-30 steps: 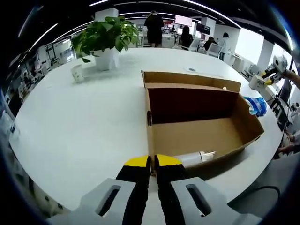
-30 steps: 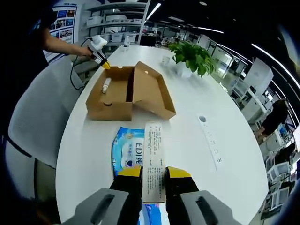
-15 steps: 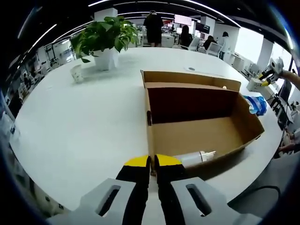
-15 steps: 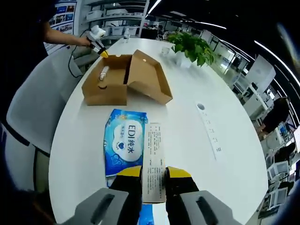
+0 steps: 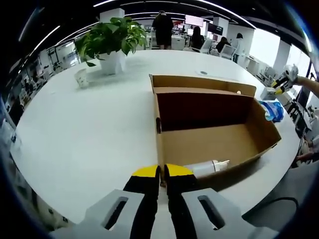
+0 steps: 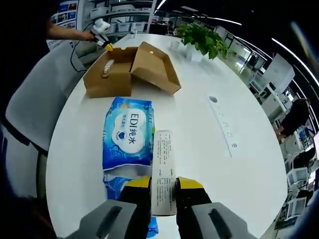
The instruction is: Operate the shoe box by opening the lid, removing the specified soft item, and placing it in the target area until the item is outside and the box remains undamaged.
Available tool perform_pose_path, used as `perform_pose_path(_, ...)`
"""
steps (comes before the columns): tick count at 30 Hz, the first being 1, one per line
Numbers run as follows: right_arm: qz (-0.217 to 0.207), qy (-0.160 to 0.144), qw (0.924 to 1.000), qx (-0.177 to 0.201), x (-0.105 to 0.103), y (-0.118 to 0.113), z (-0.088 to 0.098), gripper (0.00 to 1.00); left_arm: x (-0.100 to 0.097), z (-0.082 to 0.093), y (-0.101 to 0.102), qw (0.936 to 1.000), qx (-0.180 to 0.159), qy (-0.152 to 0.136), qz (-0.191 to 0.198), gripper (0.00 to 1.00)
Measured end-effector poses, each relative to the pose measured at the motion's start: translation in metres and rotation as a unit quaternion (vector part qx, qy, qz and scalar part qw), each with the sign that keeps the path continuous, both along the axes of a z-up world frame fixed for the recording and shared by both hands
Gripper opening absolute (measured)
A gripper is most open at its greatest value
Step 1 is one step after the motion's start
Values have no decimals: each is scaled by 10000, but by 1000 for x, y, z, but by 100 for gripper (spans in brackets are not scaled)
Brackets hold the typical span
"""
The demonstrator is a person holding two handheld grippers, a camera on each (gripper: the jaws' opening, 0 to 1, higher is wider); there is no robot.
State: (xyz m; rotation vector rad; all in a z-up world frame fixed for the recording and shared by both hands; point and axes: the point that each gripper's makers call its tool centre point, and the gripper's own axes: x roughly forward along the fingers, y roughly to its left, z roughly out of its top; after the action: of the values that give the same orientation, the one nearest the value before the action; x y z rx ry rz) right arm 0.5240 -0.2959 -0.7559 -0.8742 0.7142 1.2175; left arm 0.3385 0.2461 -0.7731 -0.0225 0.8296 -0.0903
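Note:
The brown cardboard shoe box (image 5: 209, 124) stands open on the white table (image 5: 89, 129), its lid folded back. A white bottle (image 5: 207, 168) lies inside by the near wall. My left gripper (image 5: 162, 178) is shut on that wall's top edge at the corner. Past the box's right wall shows the blue wipes pack (image 5: 271, 111), with my right gripper (image 5: 285, 78) above it. In the right gripper view my right gripper (image 6: 163, 185) is shut on a white printed label strip (image 6: 163, 164). The wipes pack (image 6: 128, 132) spreads beside the strip. The box (image 6: 127, 69) and left gripper (image 6: 102, 41) are farther off.
A potted plant (image 5: 112, 42) and a small white cup (image 5: 82, 77) stand at the far side of the table. A long white power strip (image 6: 223, 130) lies right of the pack. A grey chair (image 6: 37, 99) stands at the table's edge. People stand in the office behind.
The right gripper has drawn back from the box with the strip still between its jaws, and more of the wipes pack shows. The left gripper and box have not moved.

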Motion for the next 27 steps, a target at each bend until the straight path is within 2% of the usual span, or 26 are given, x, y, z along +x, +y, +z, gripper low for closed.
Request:
perform_pose_path(19, 90, 165, 9992, -363, 12, -25, -34, 14, 0, 0, -2, 10000, 51, 34, 9, 2)
perform_pose_path(27, 75, 227, 9985, -494, 12, -37, -43, 14, 1, 0, -2, 10000, 76, 53, -1, 2)
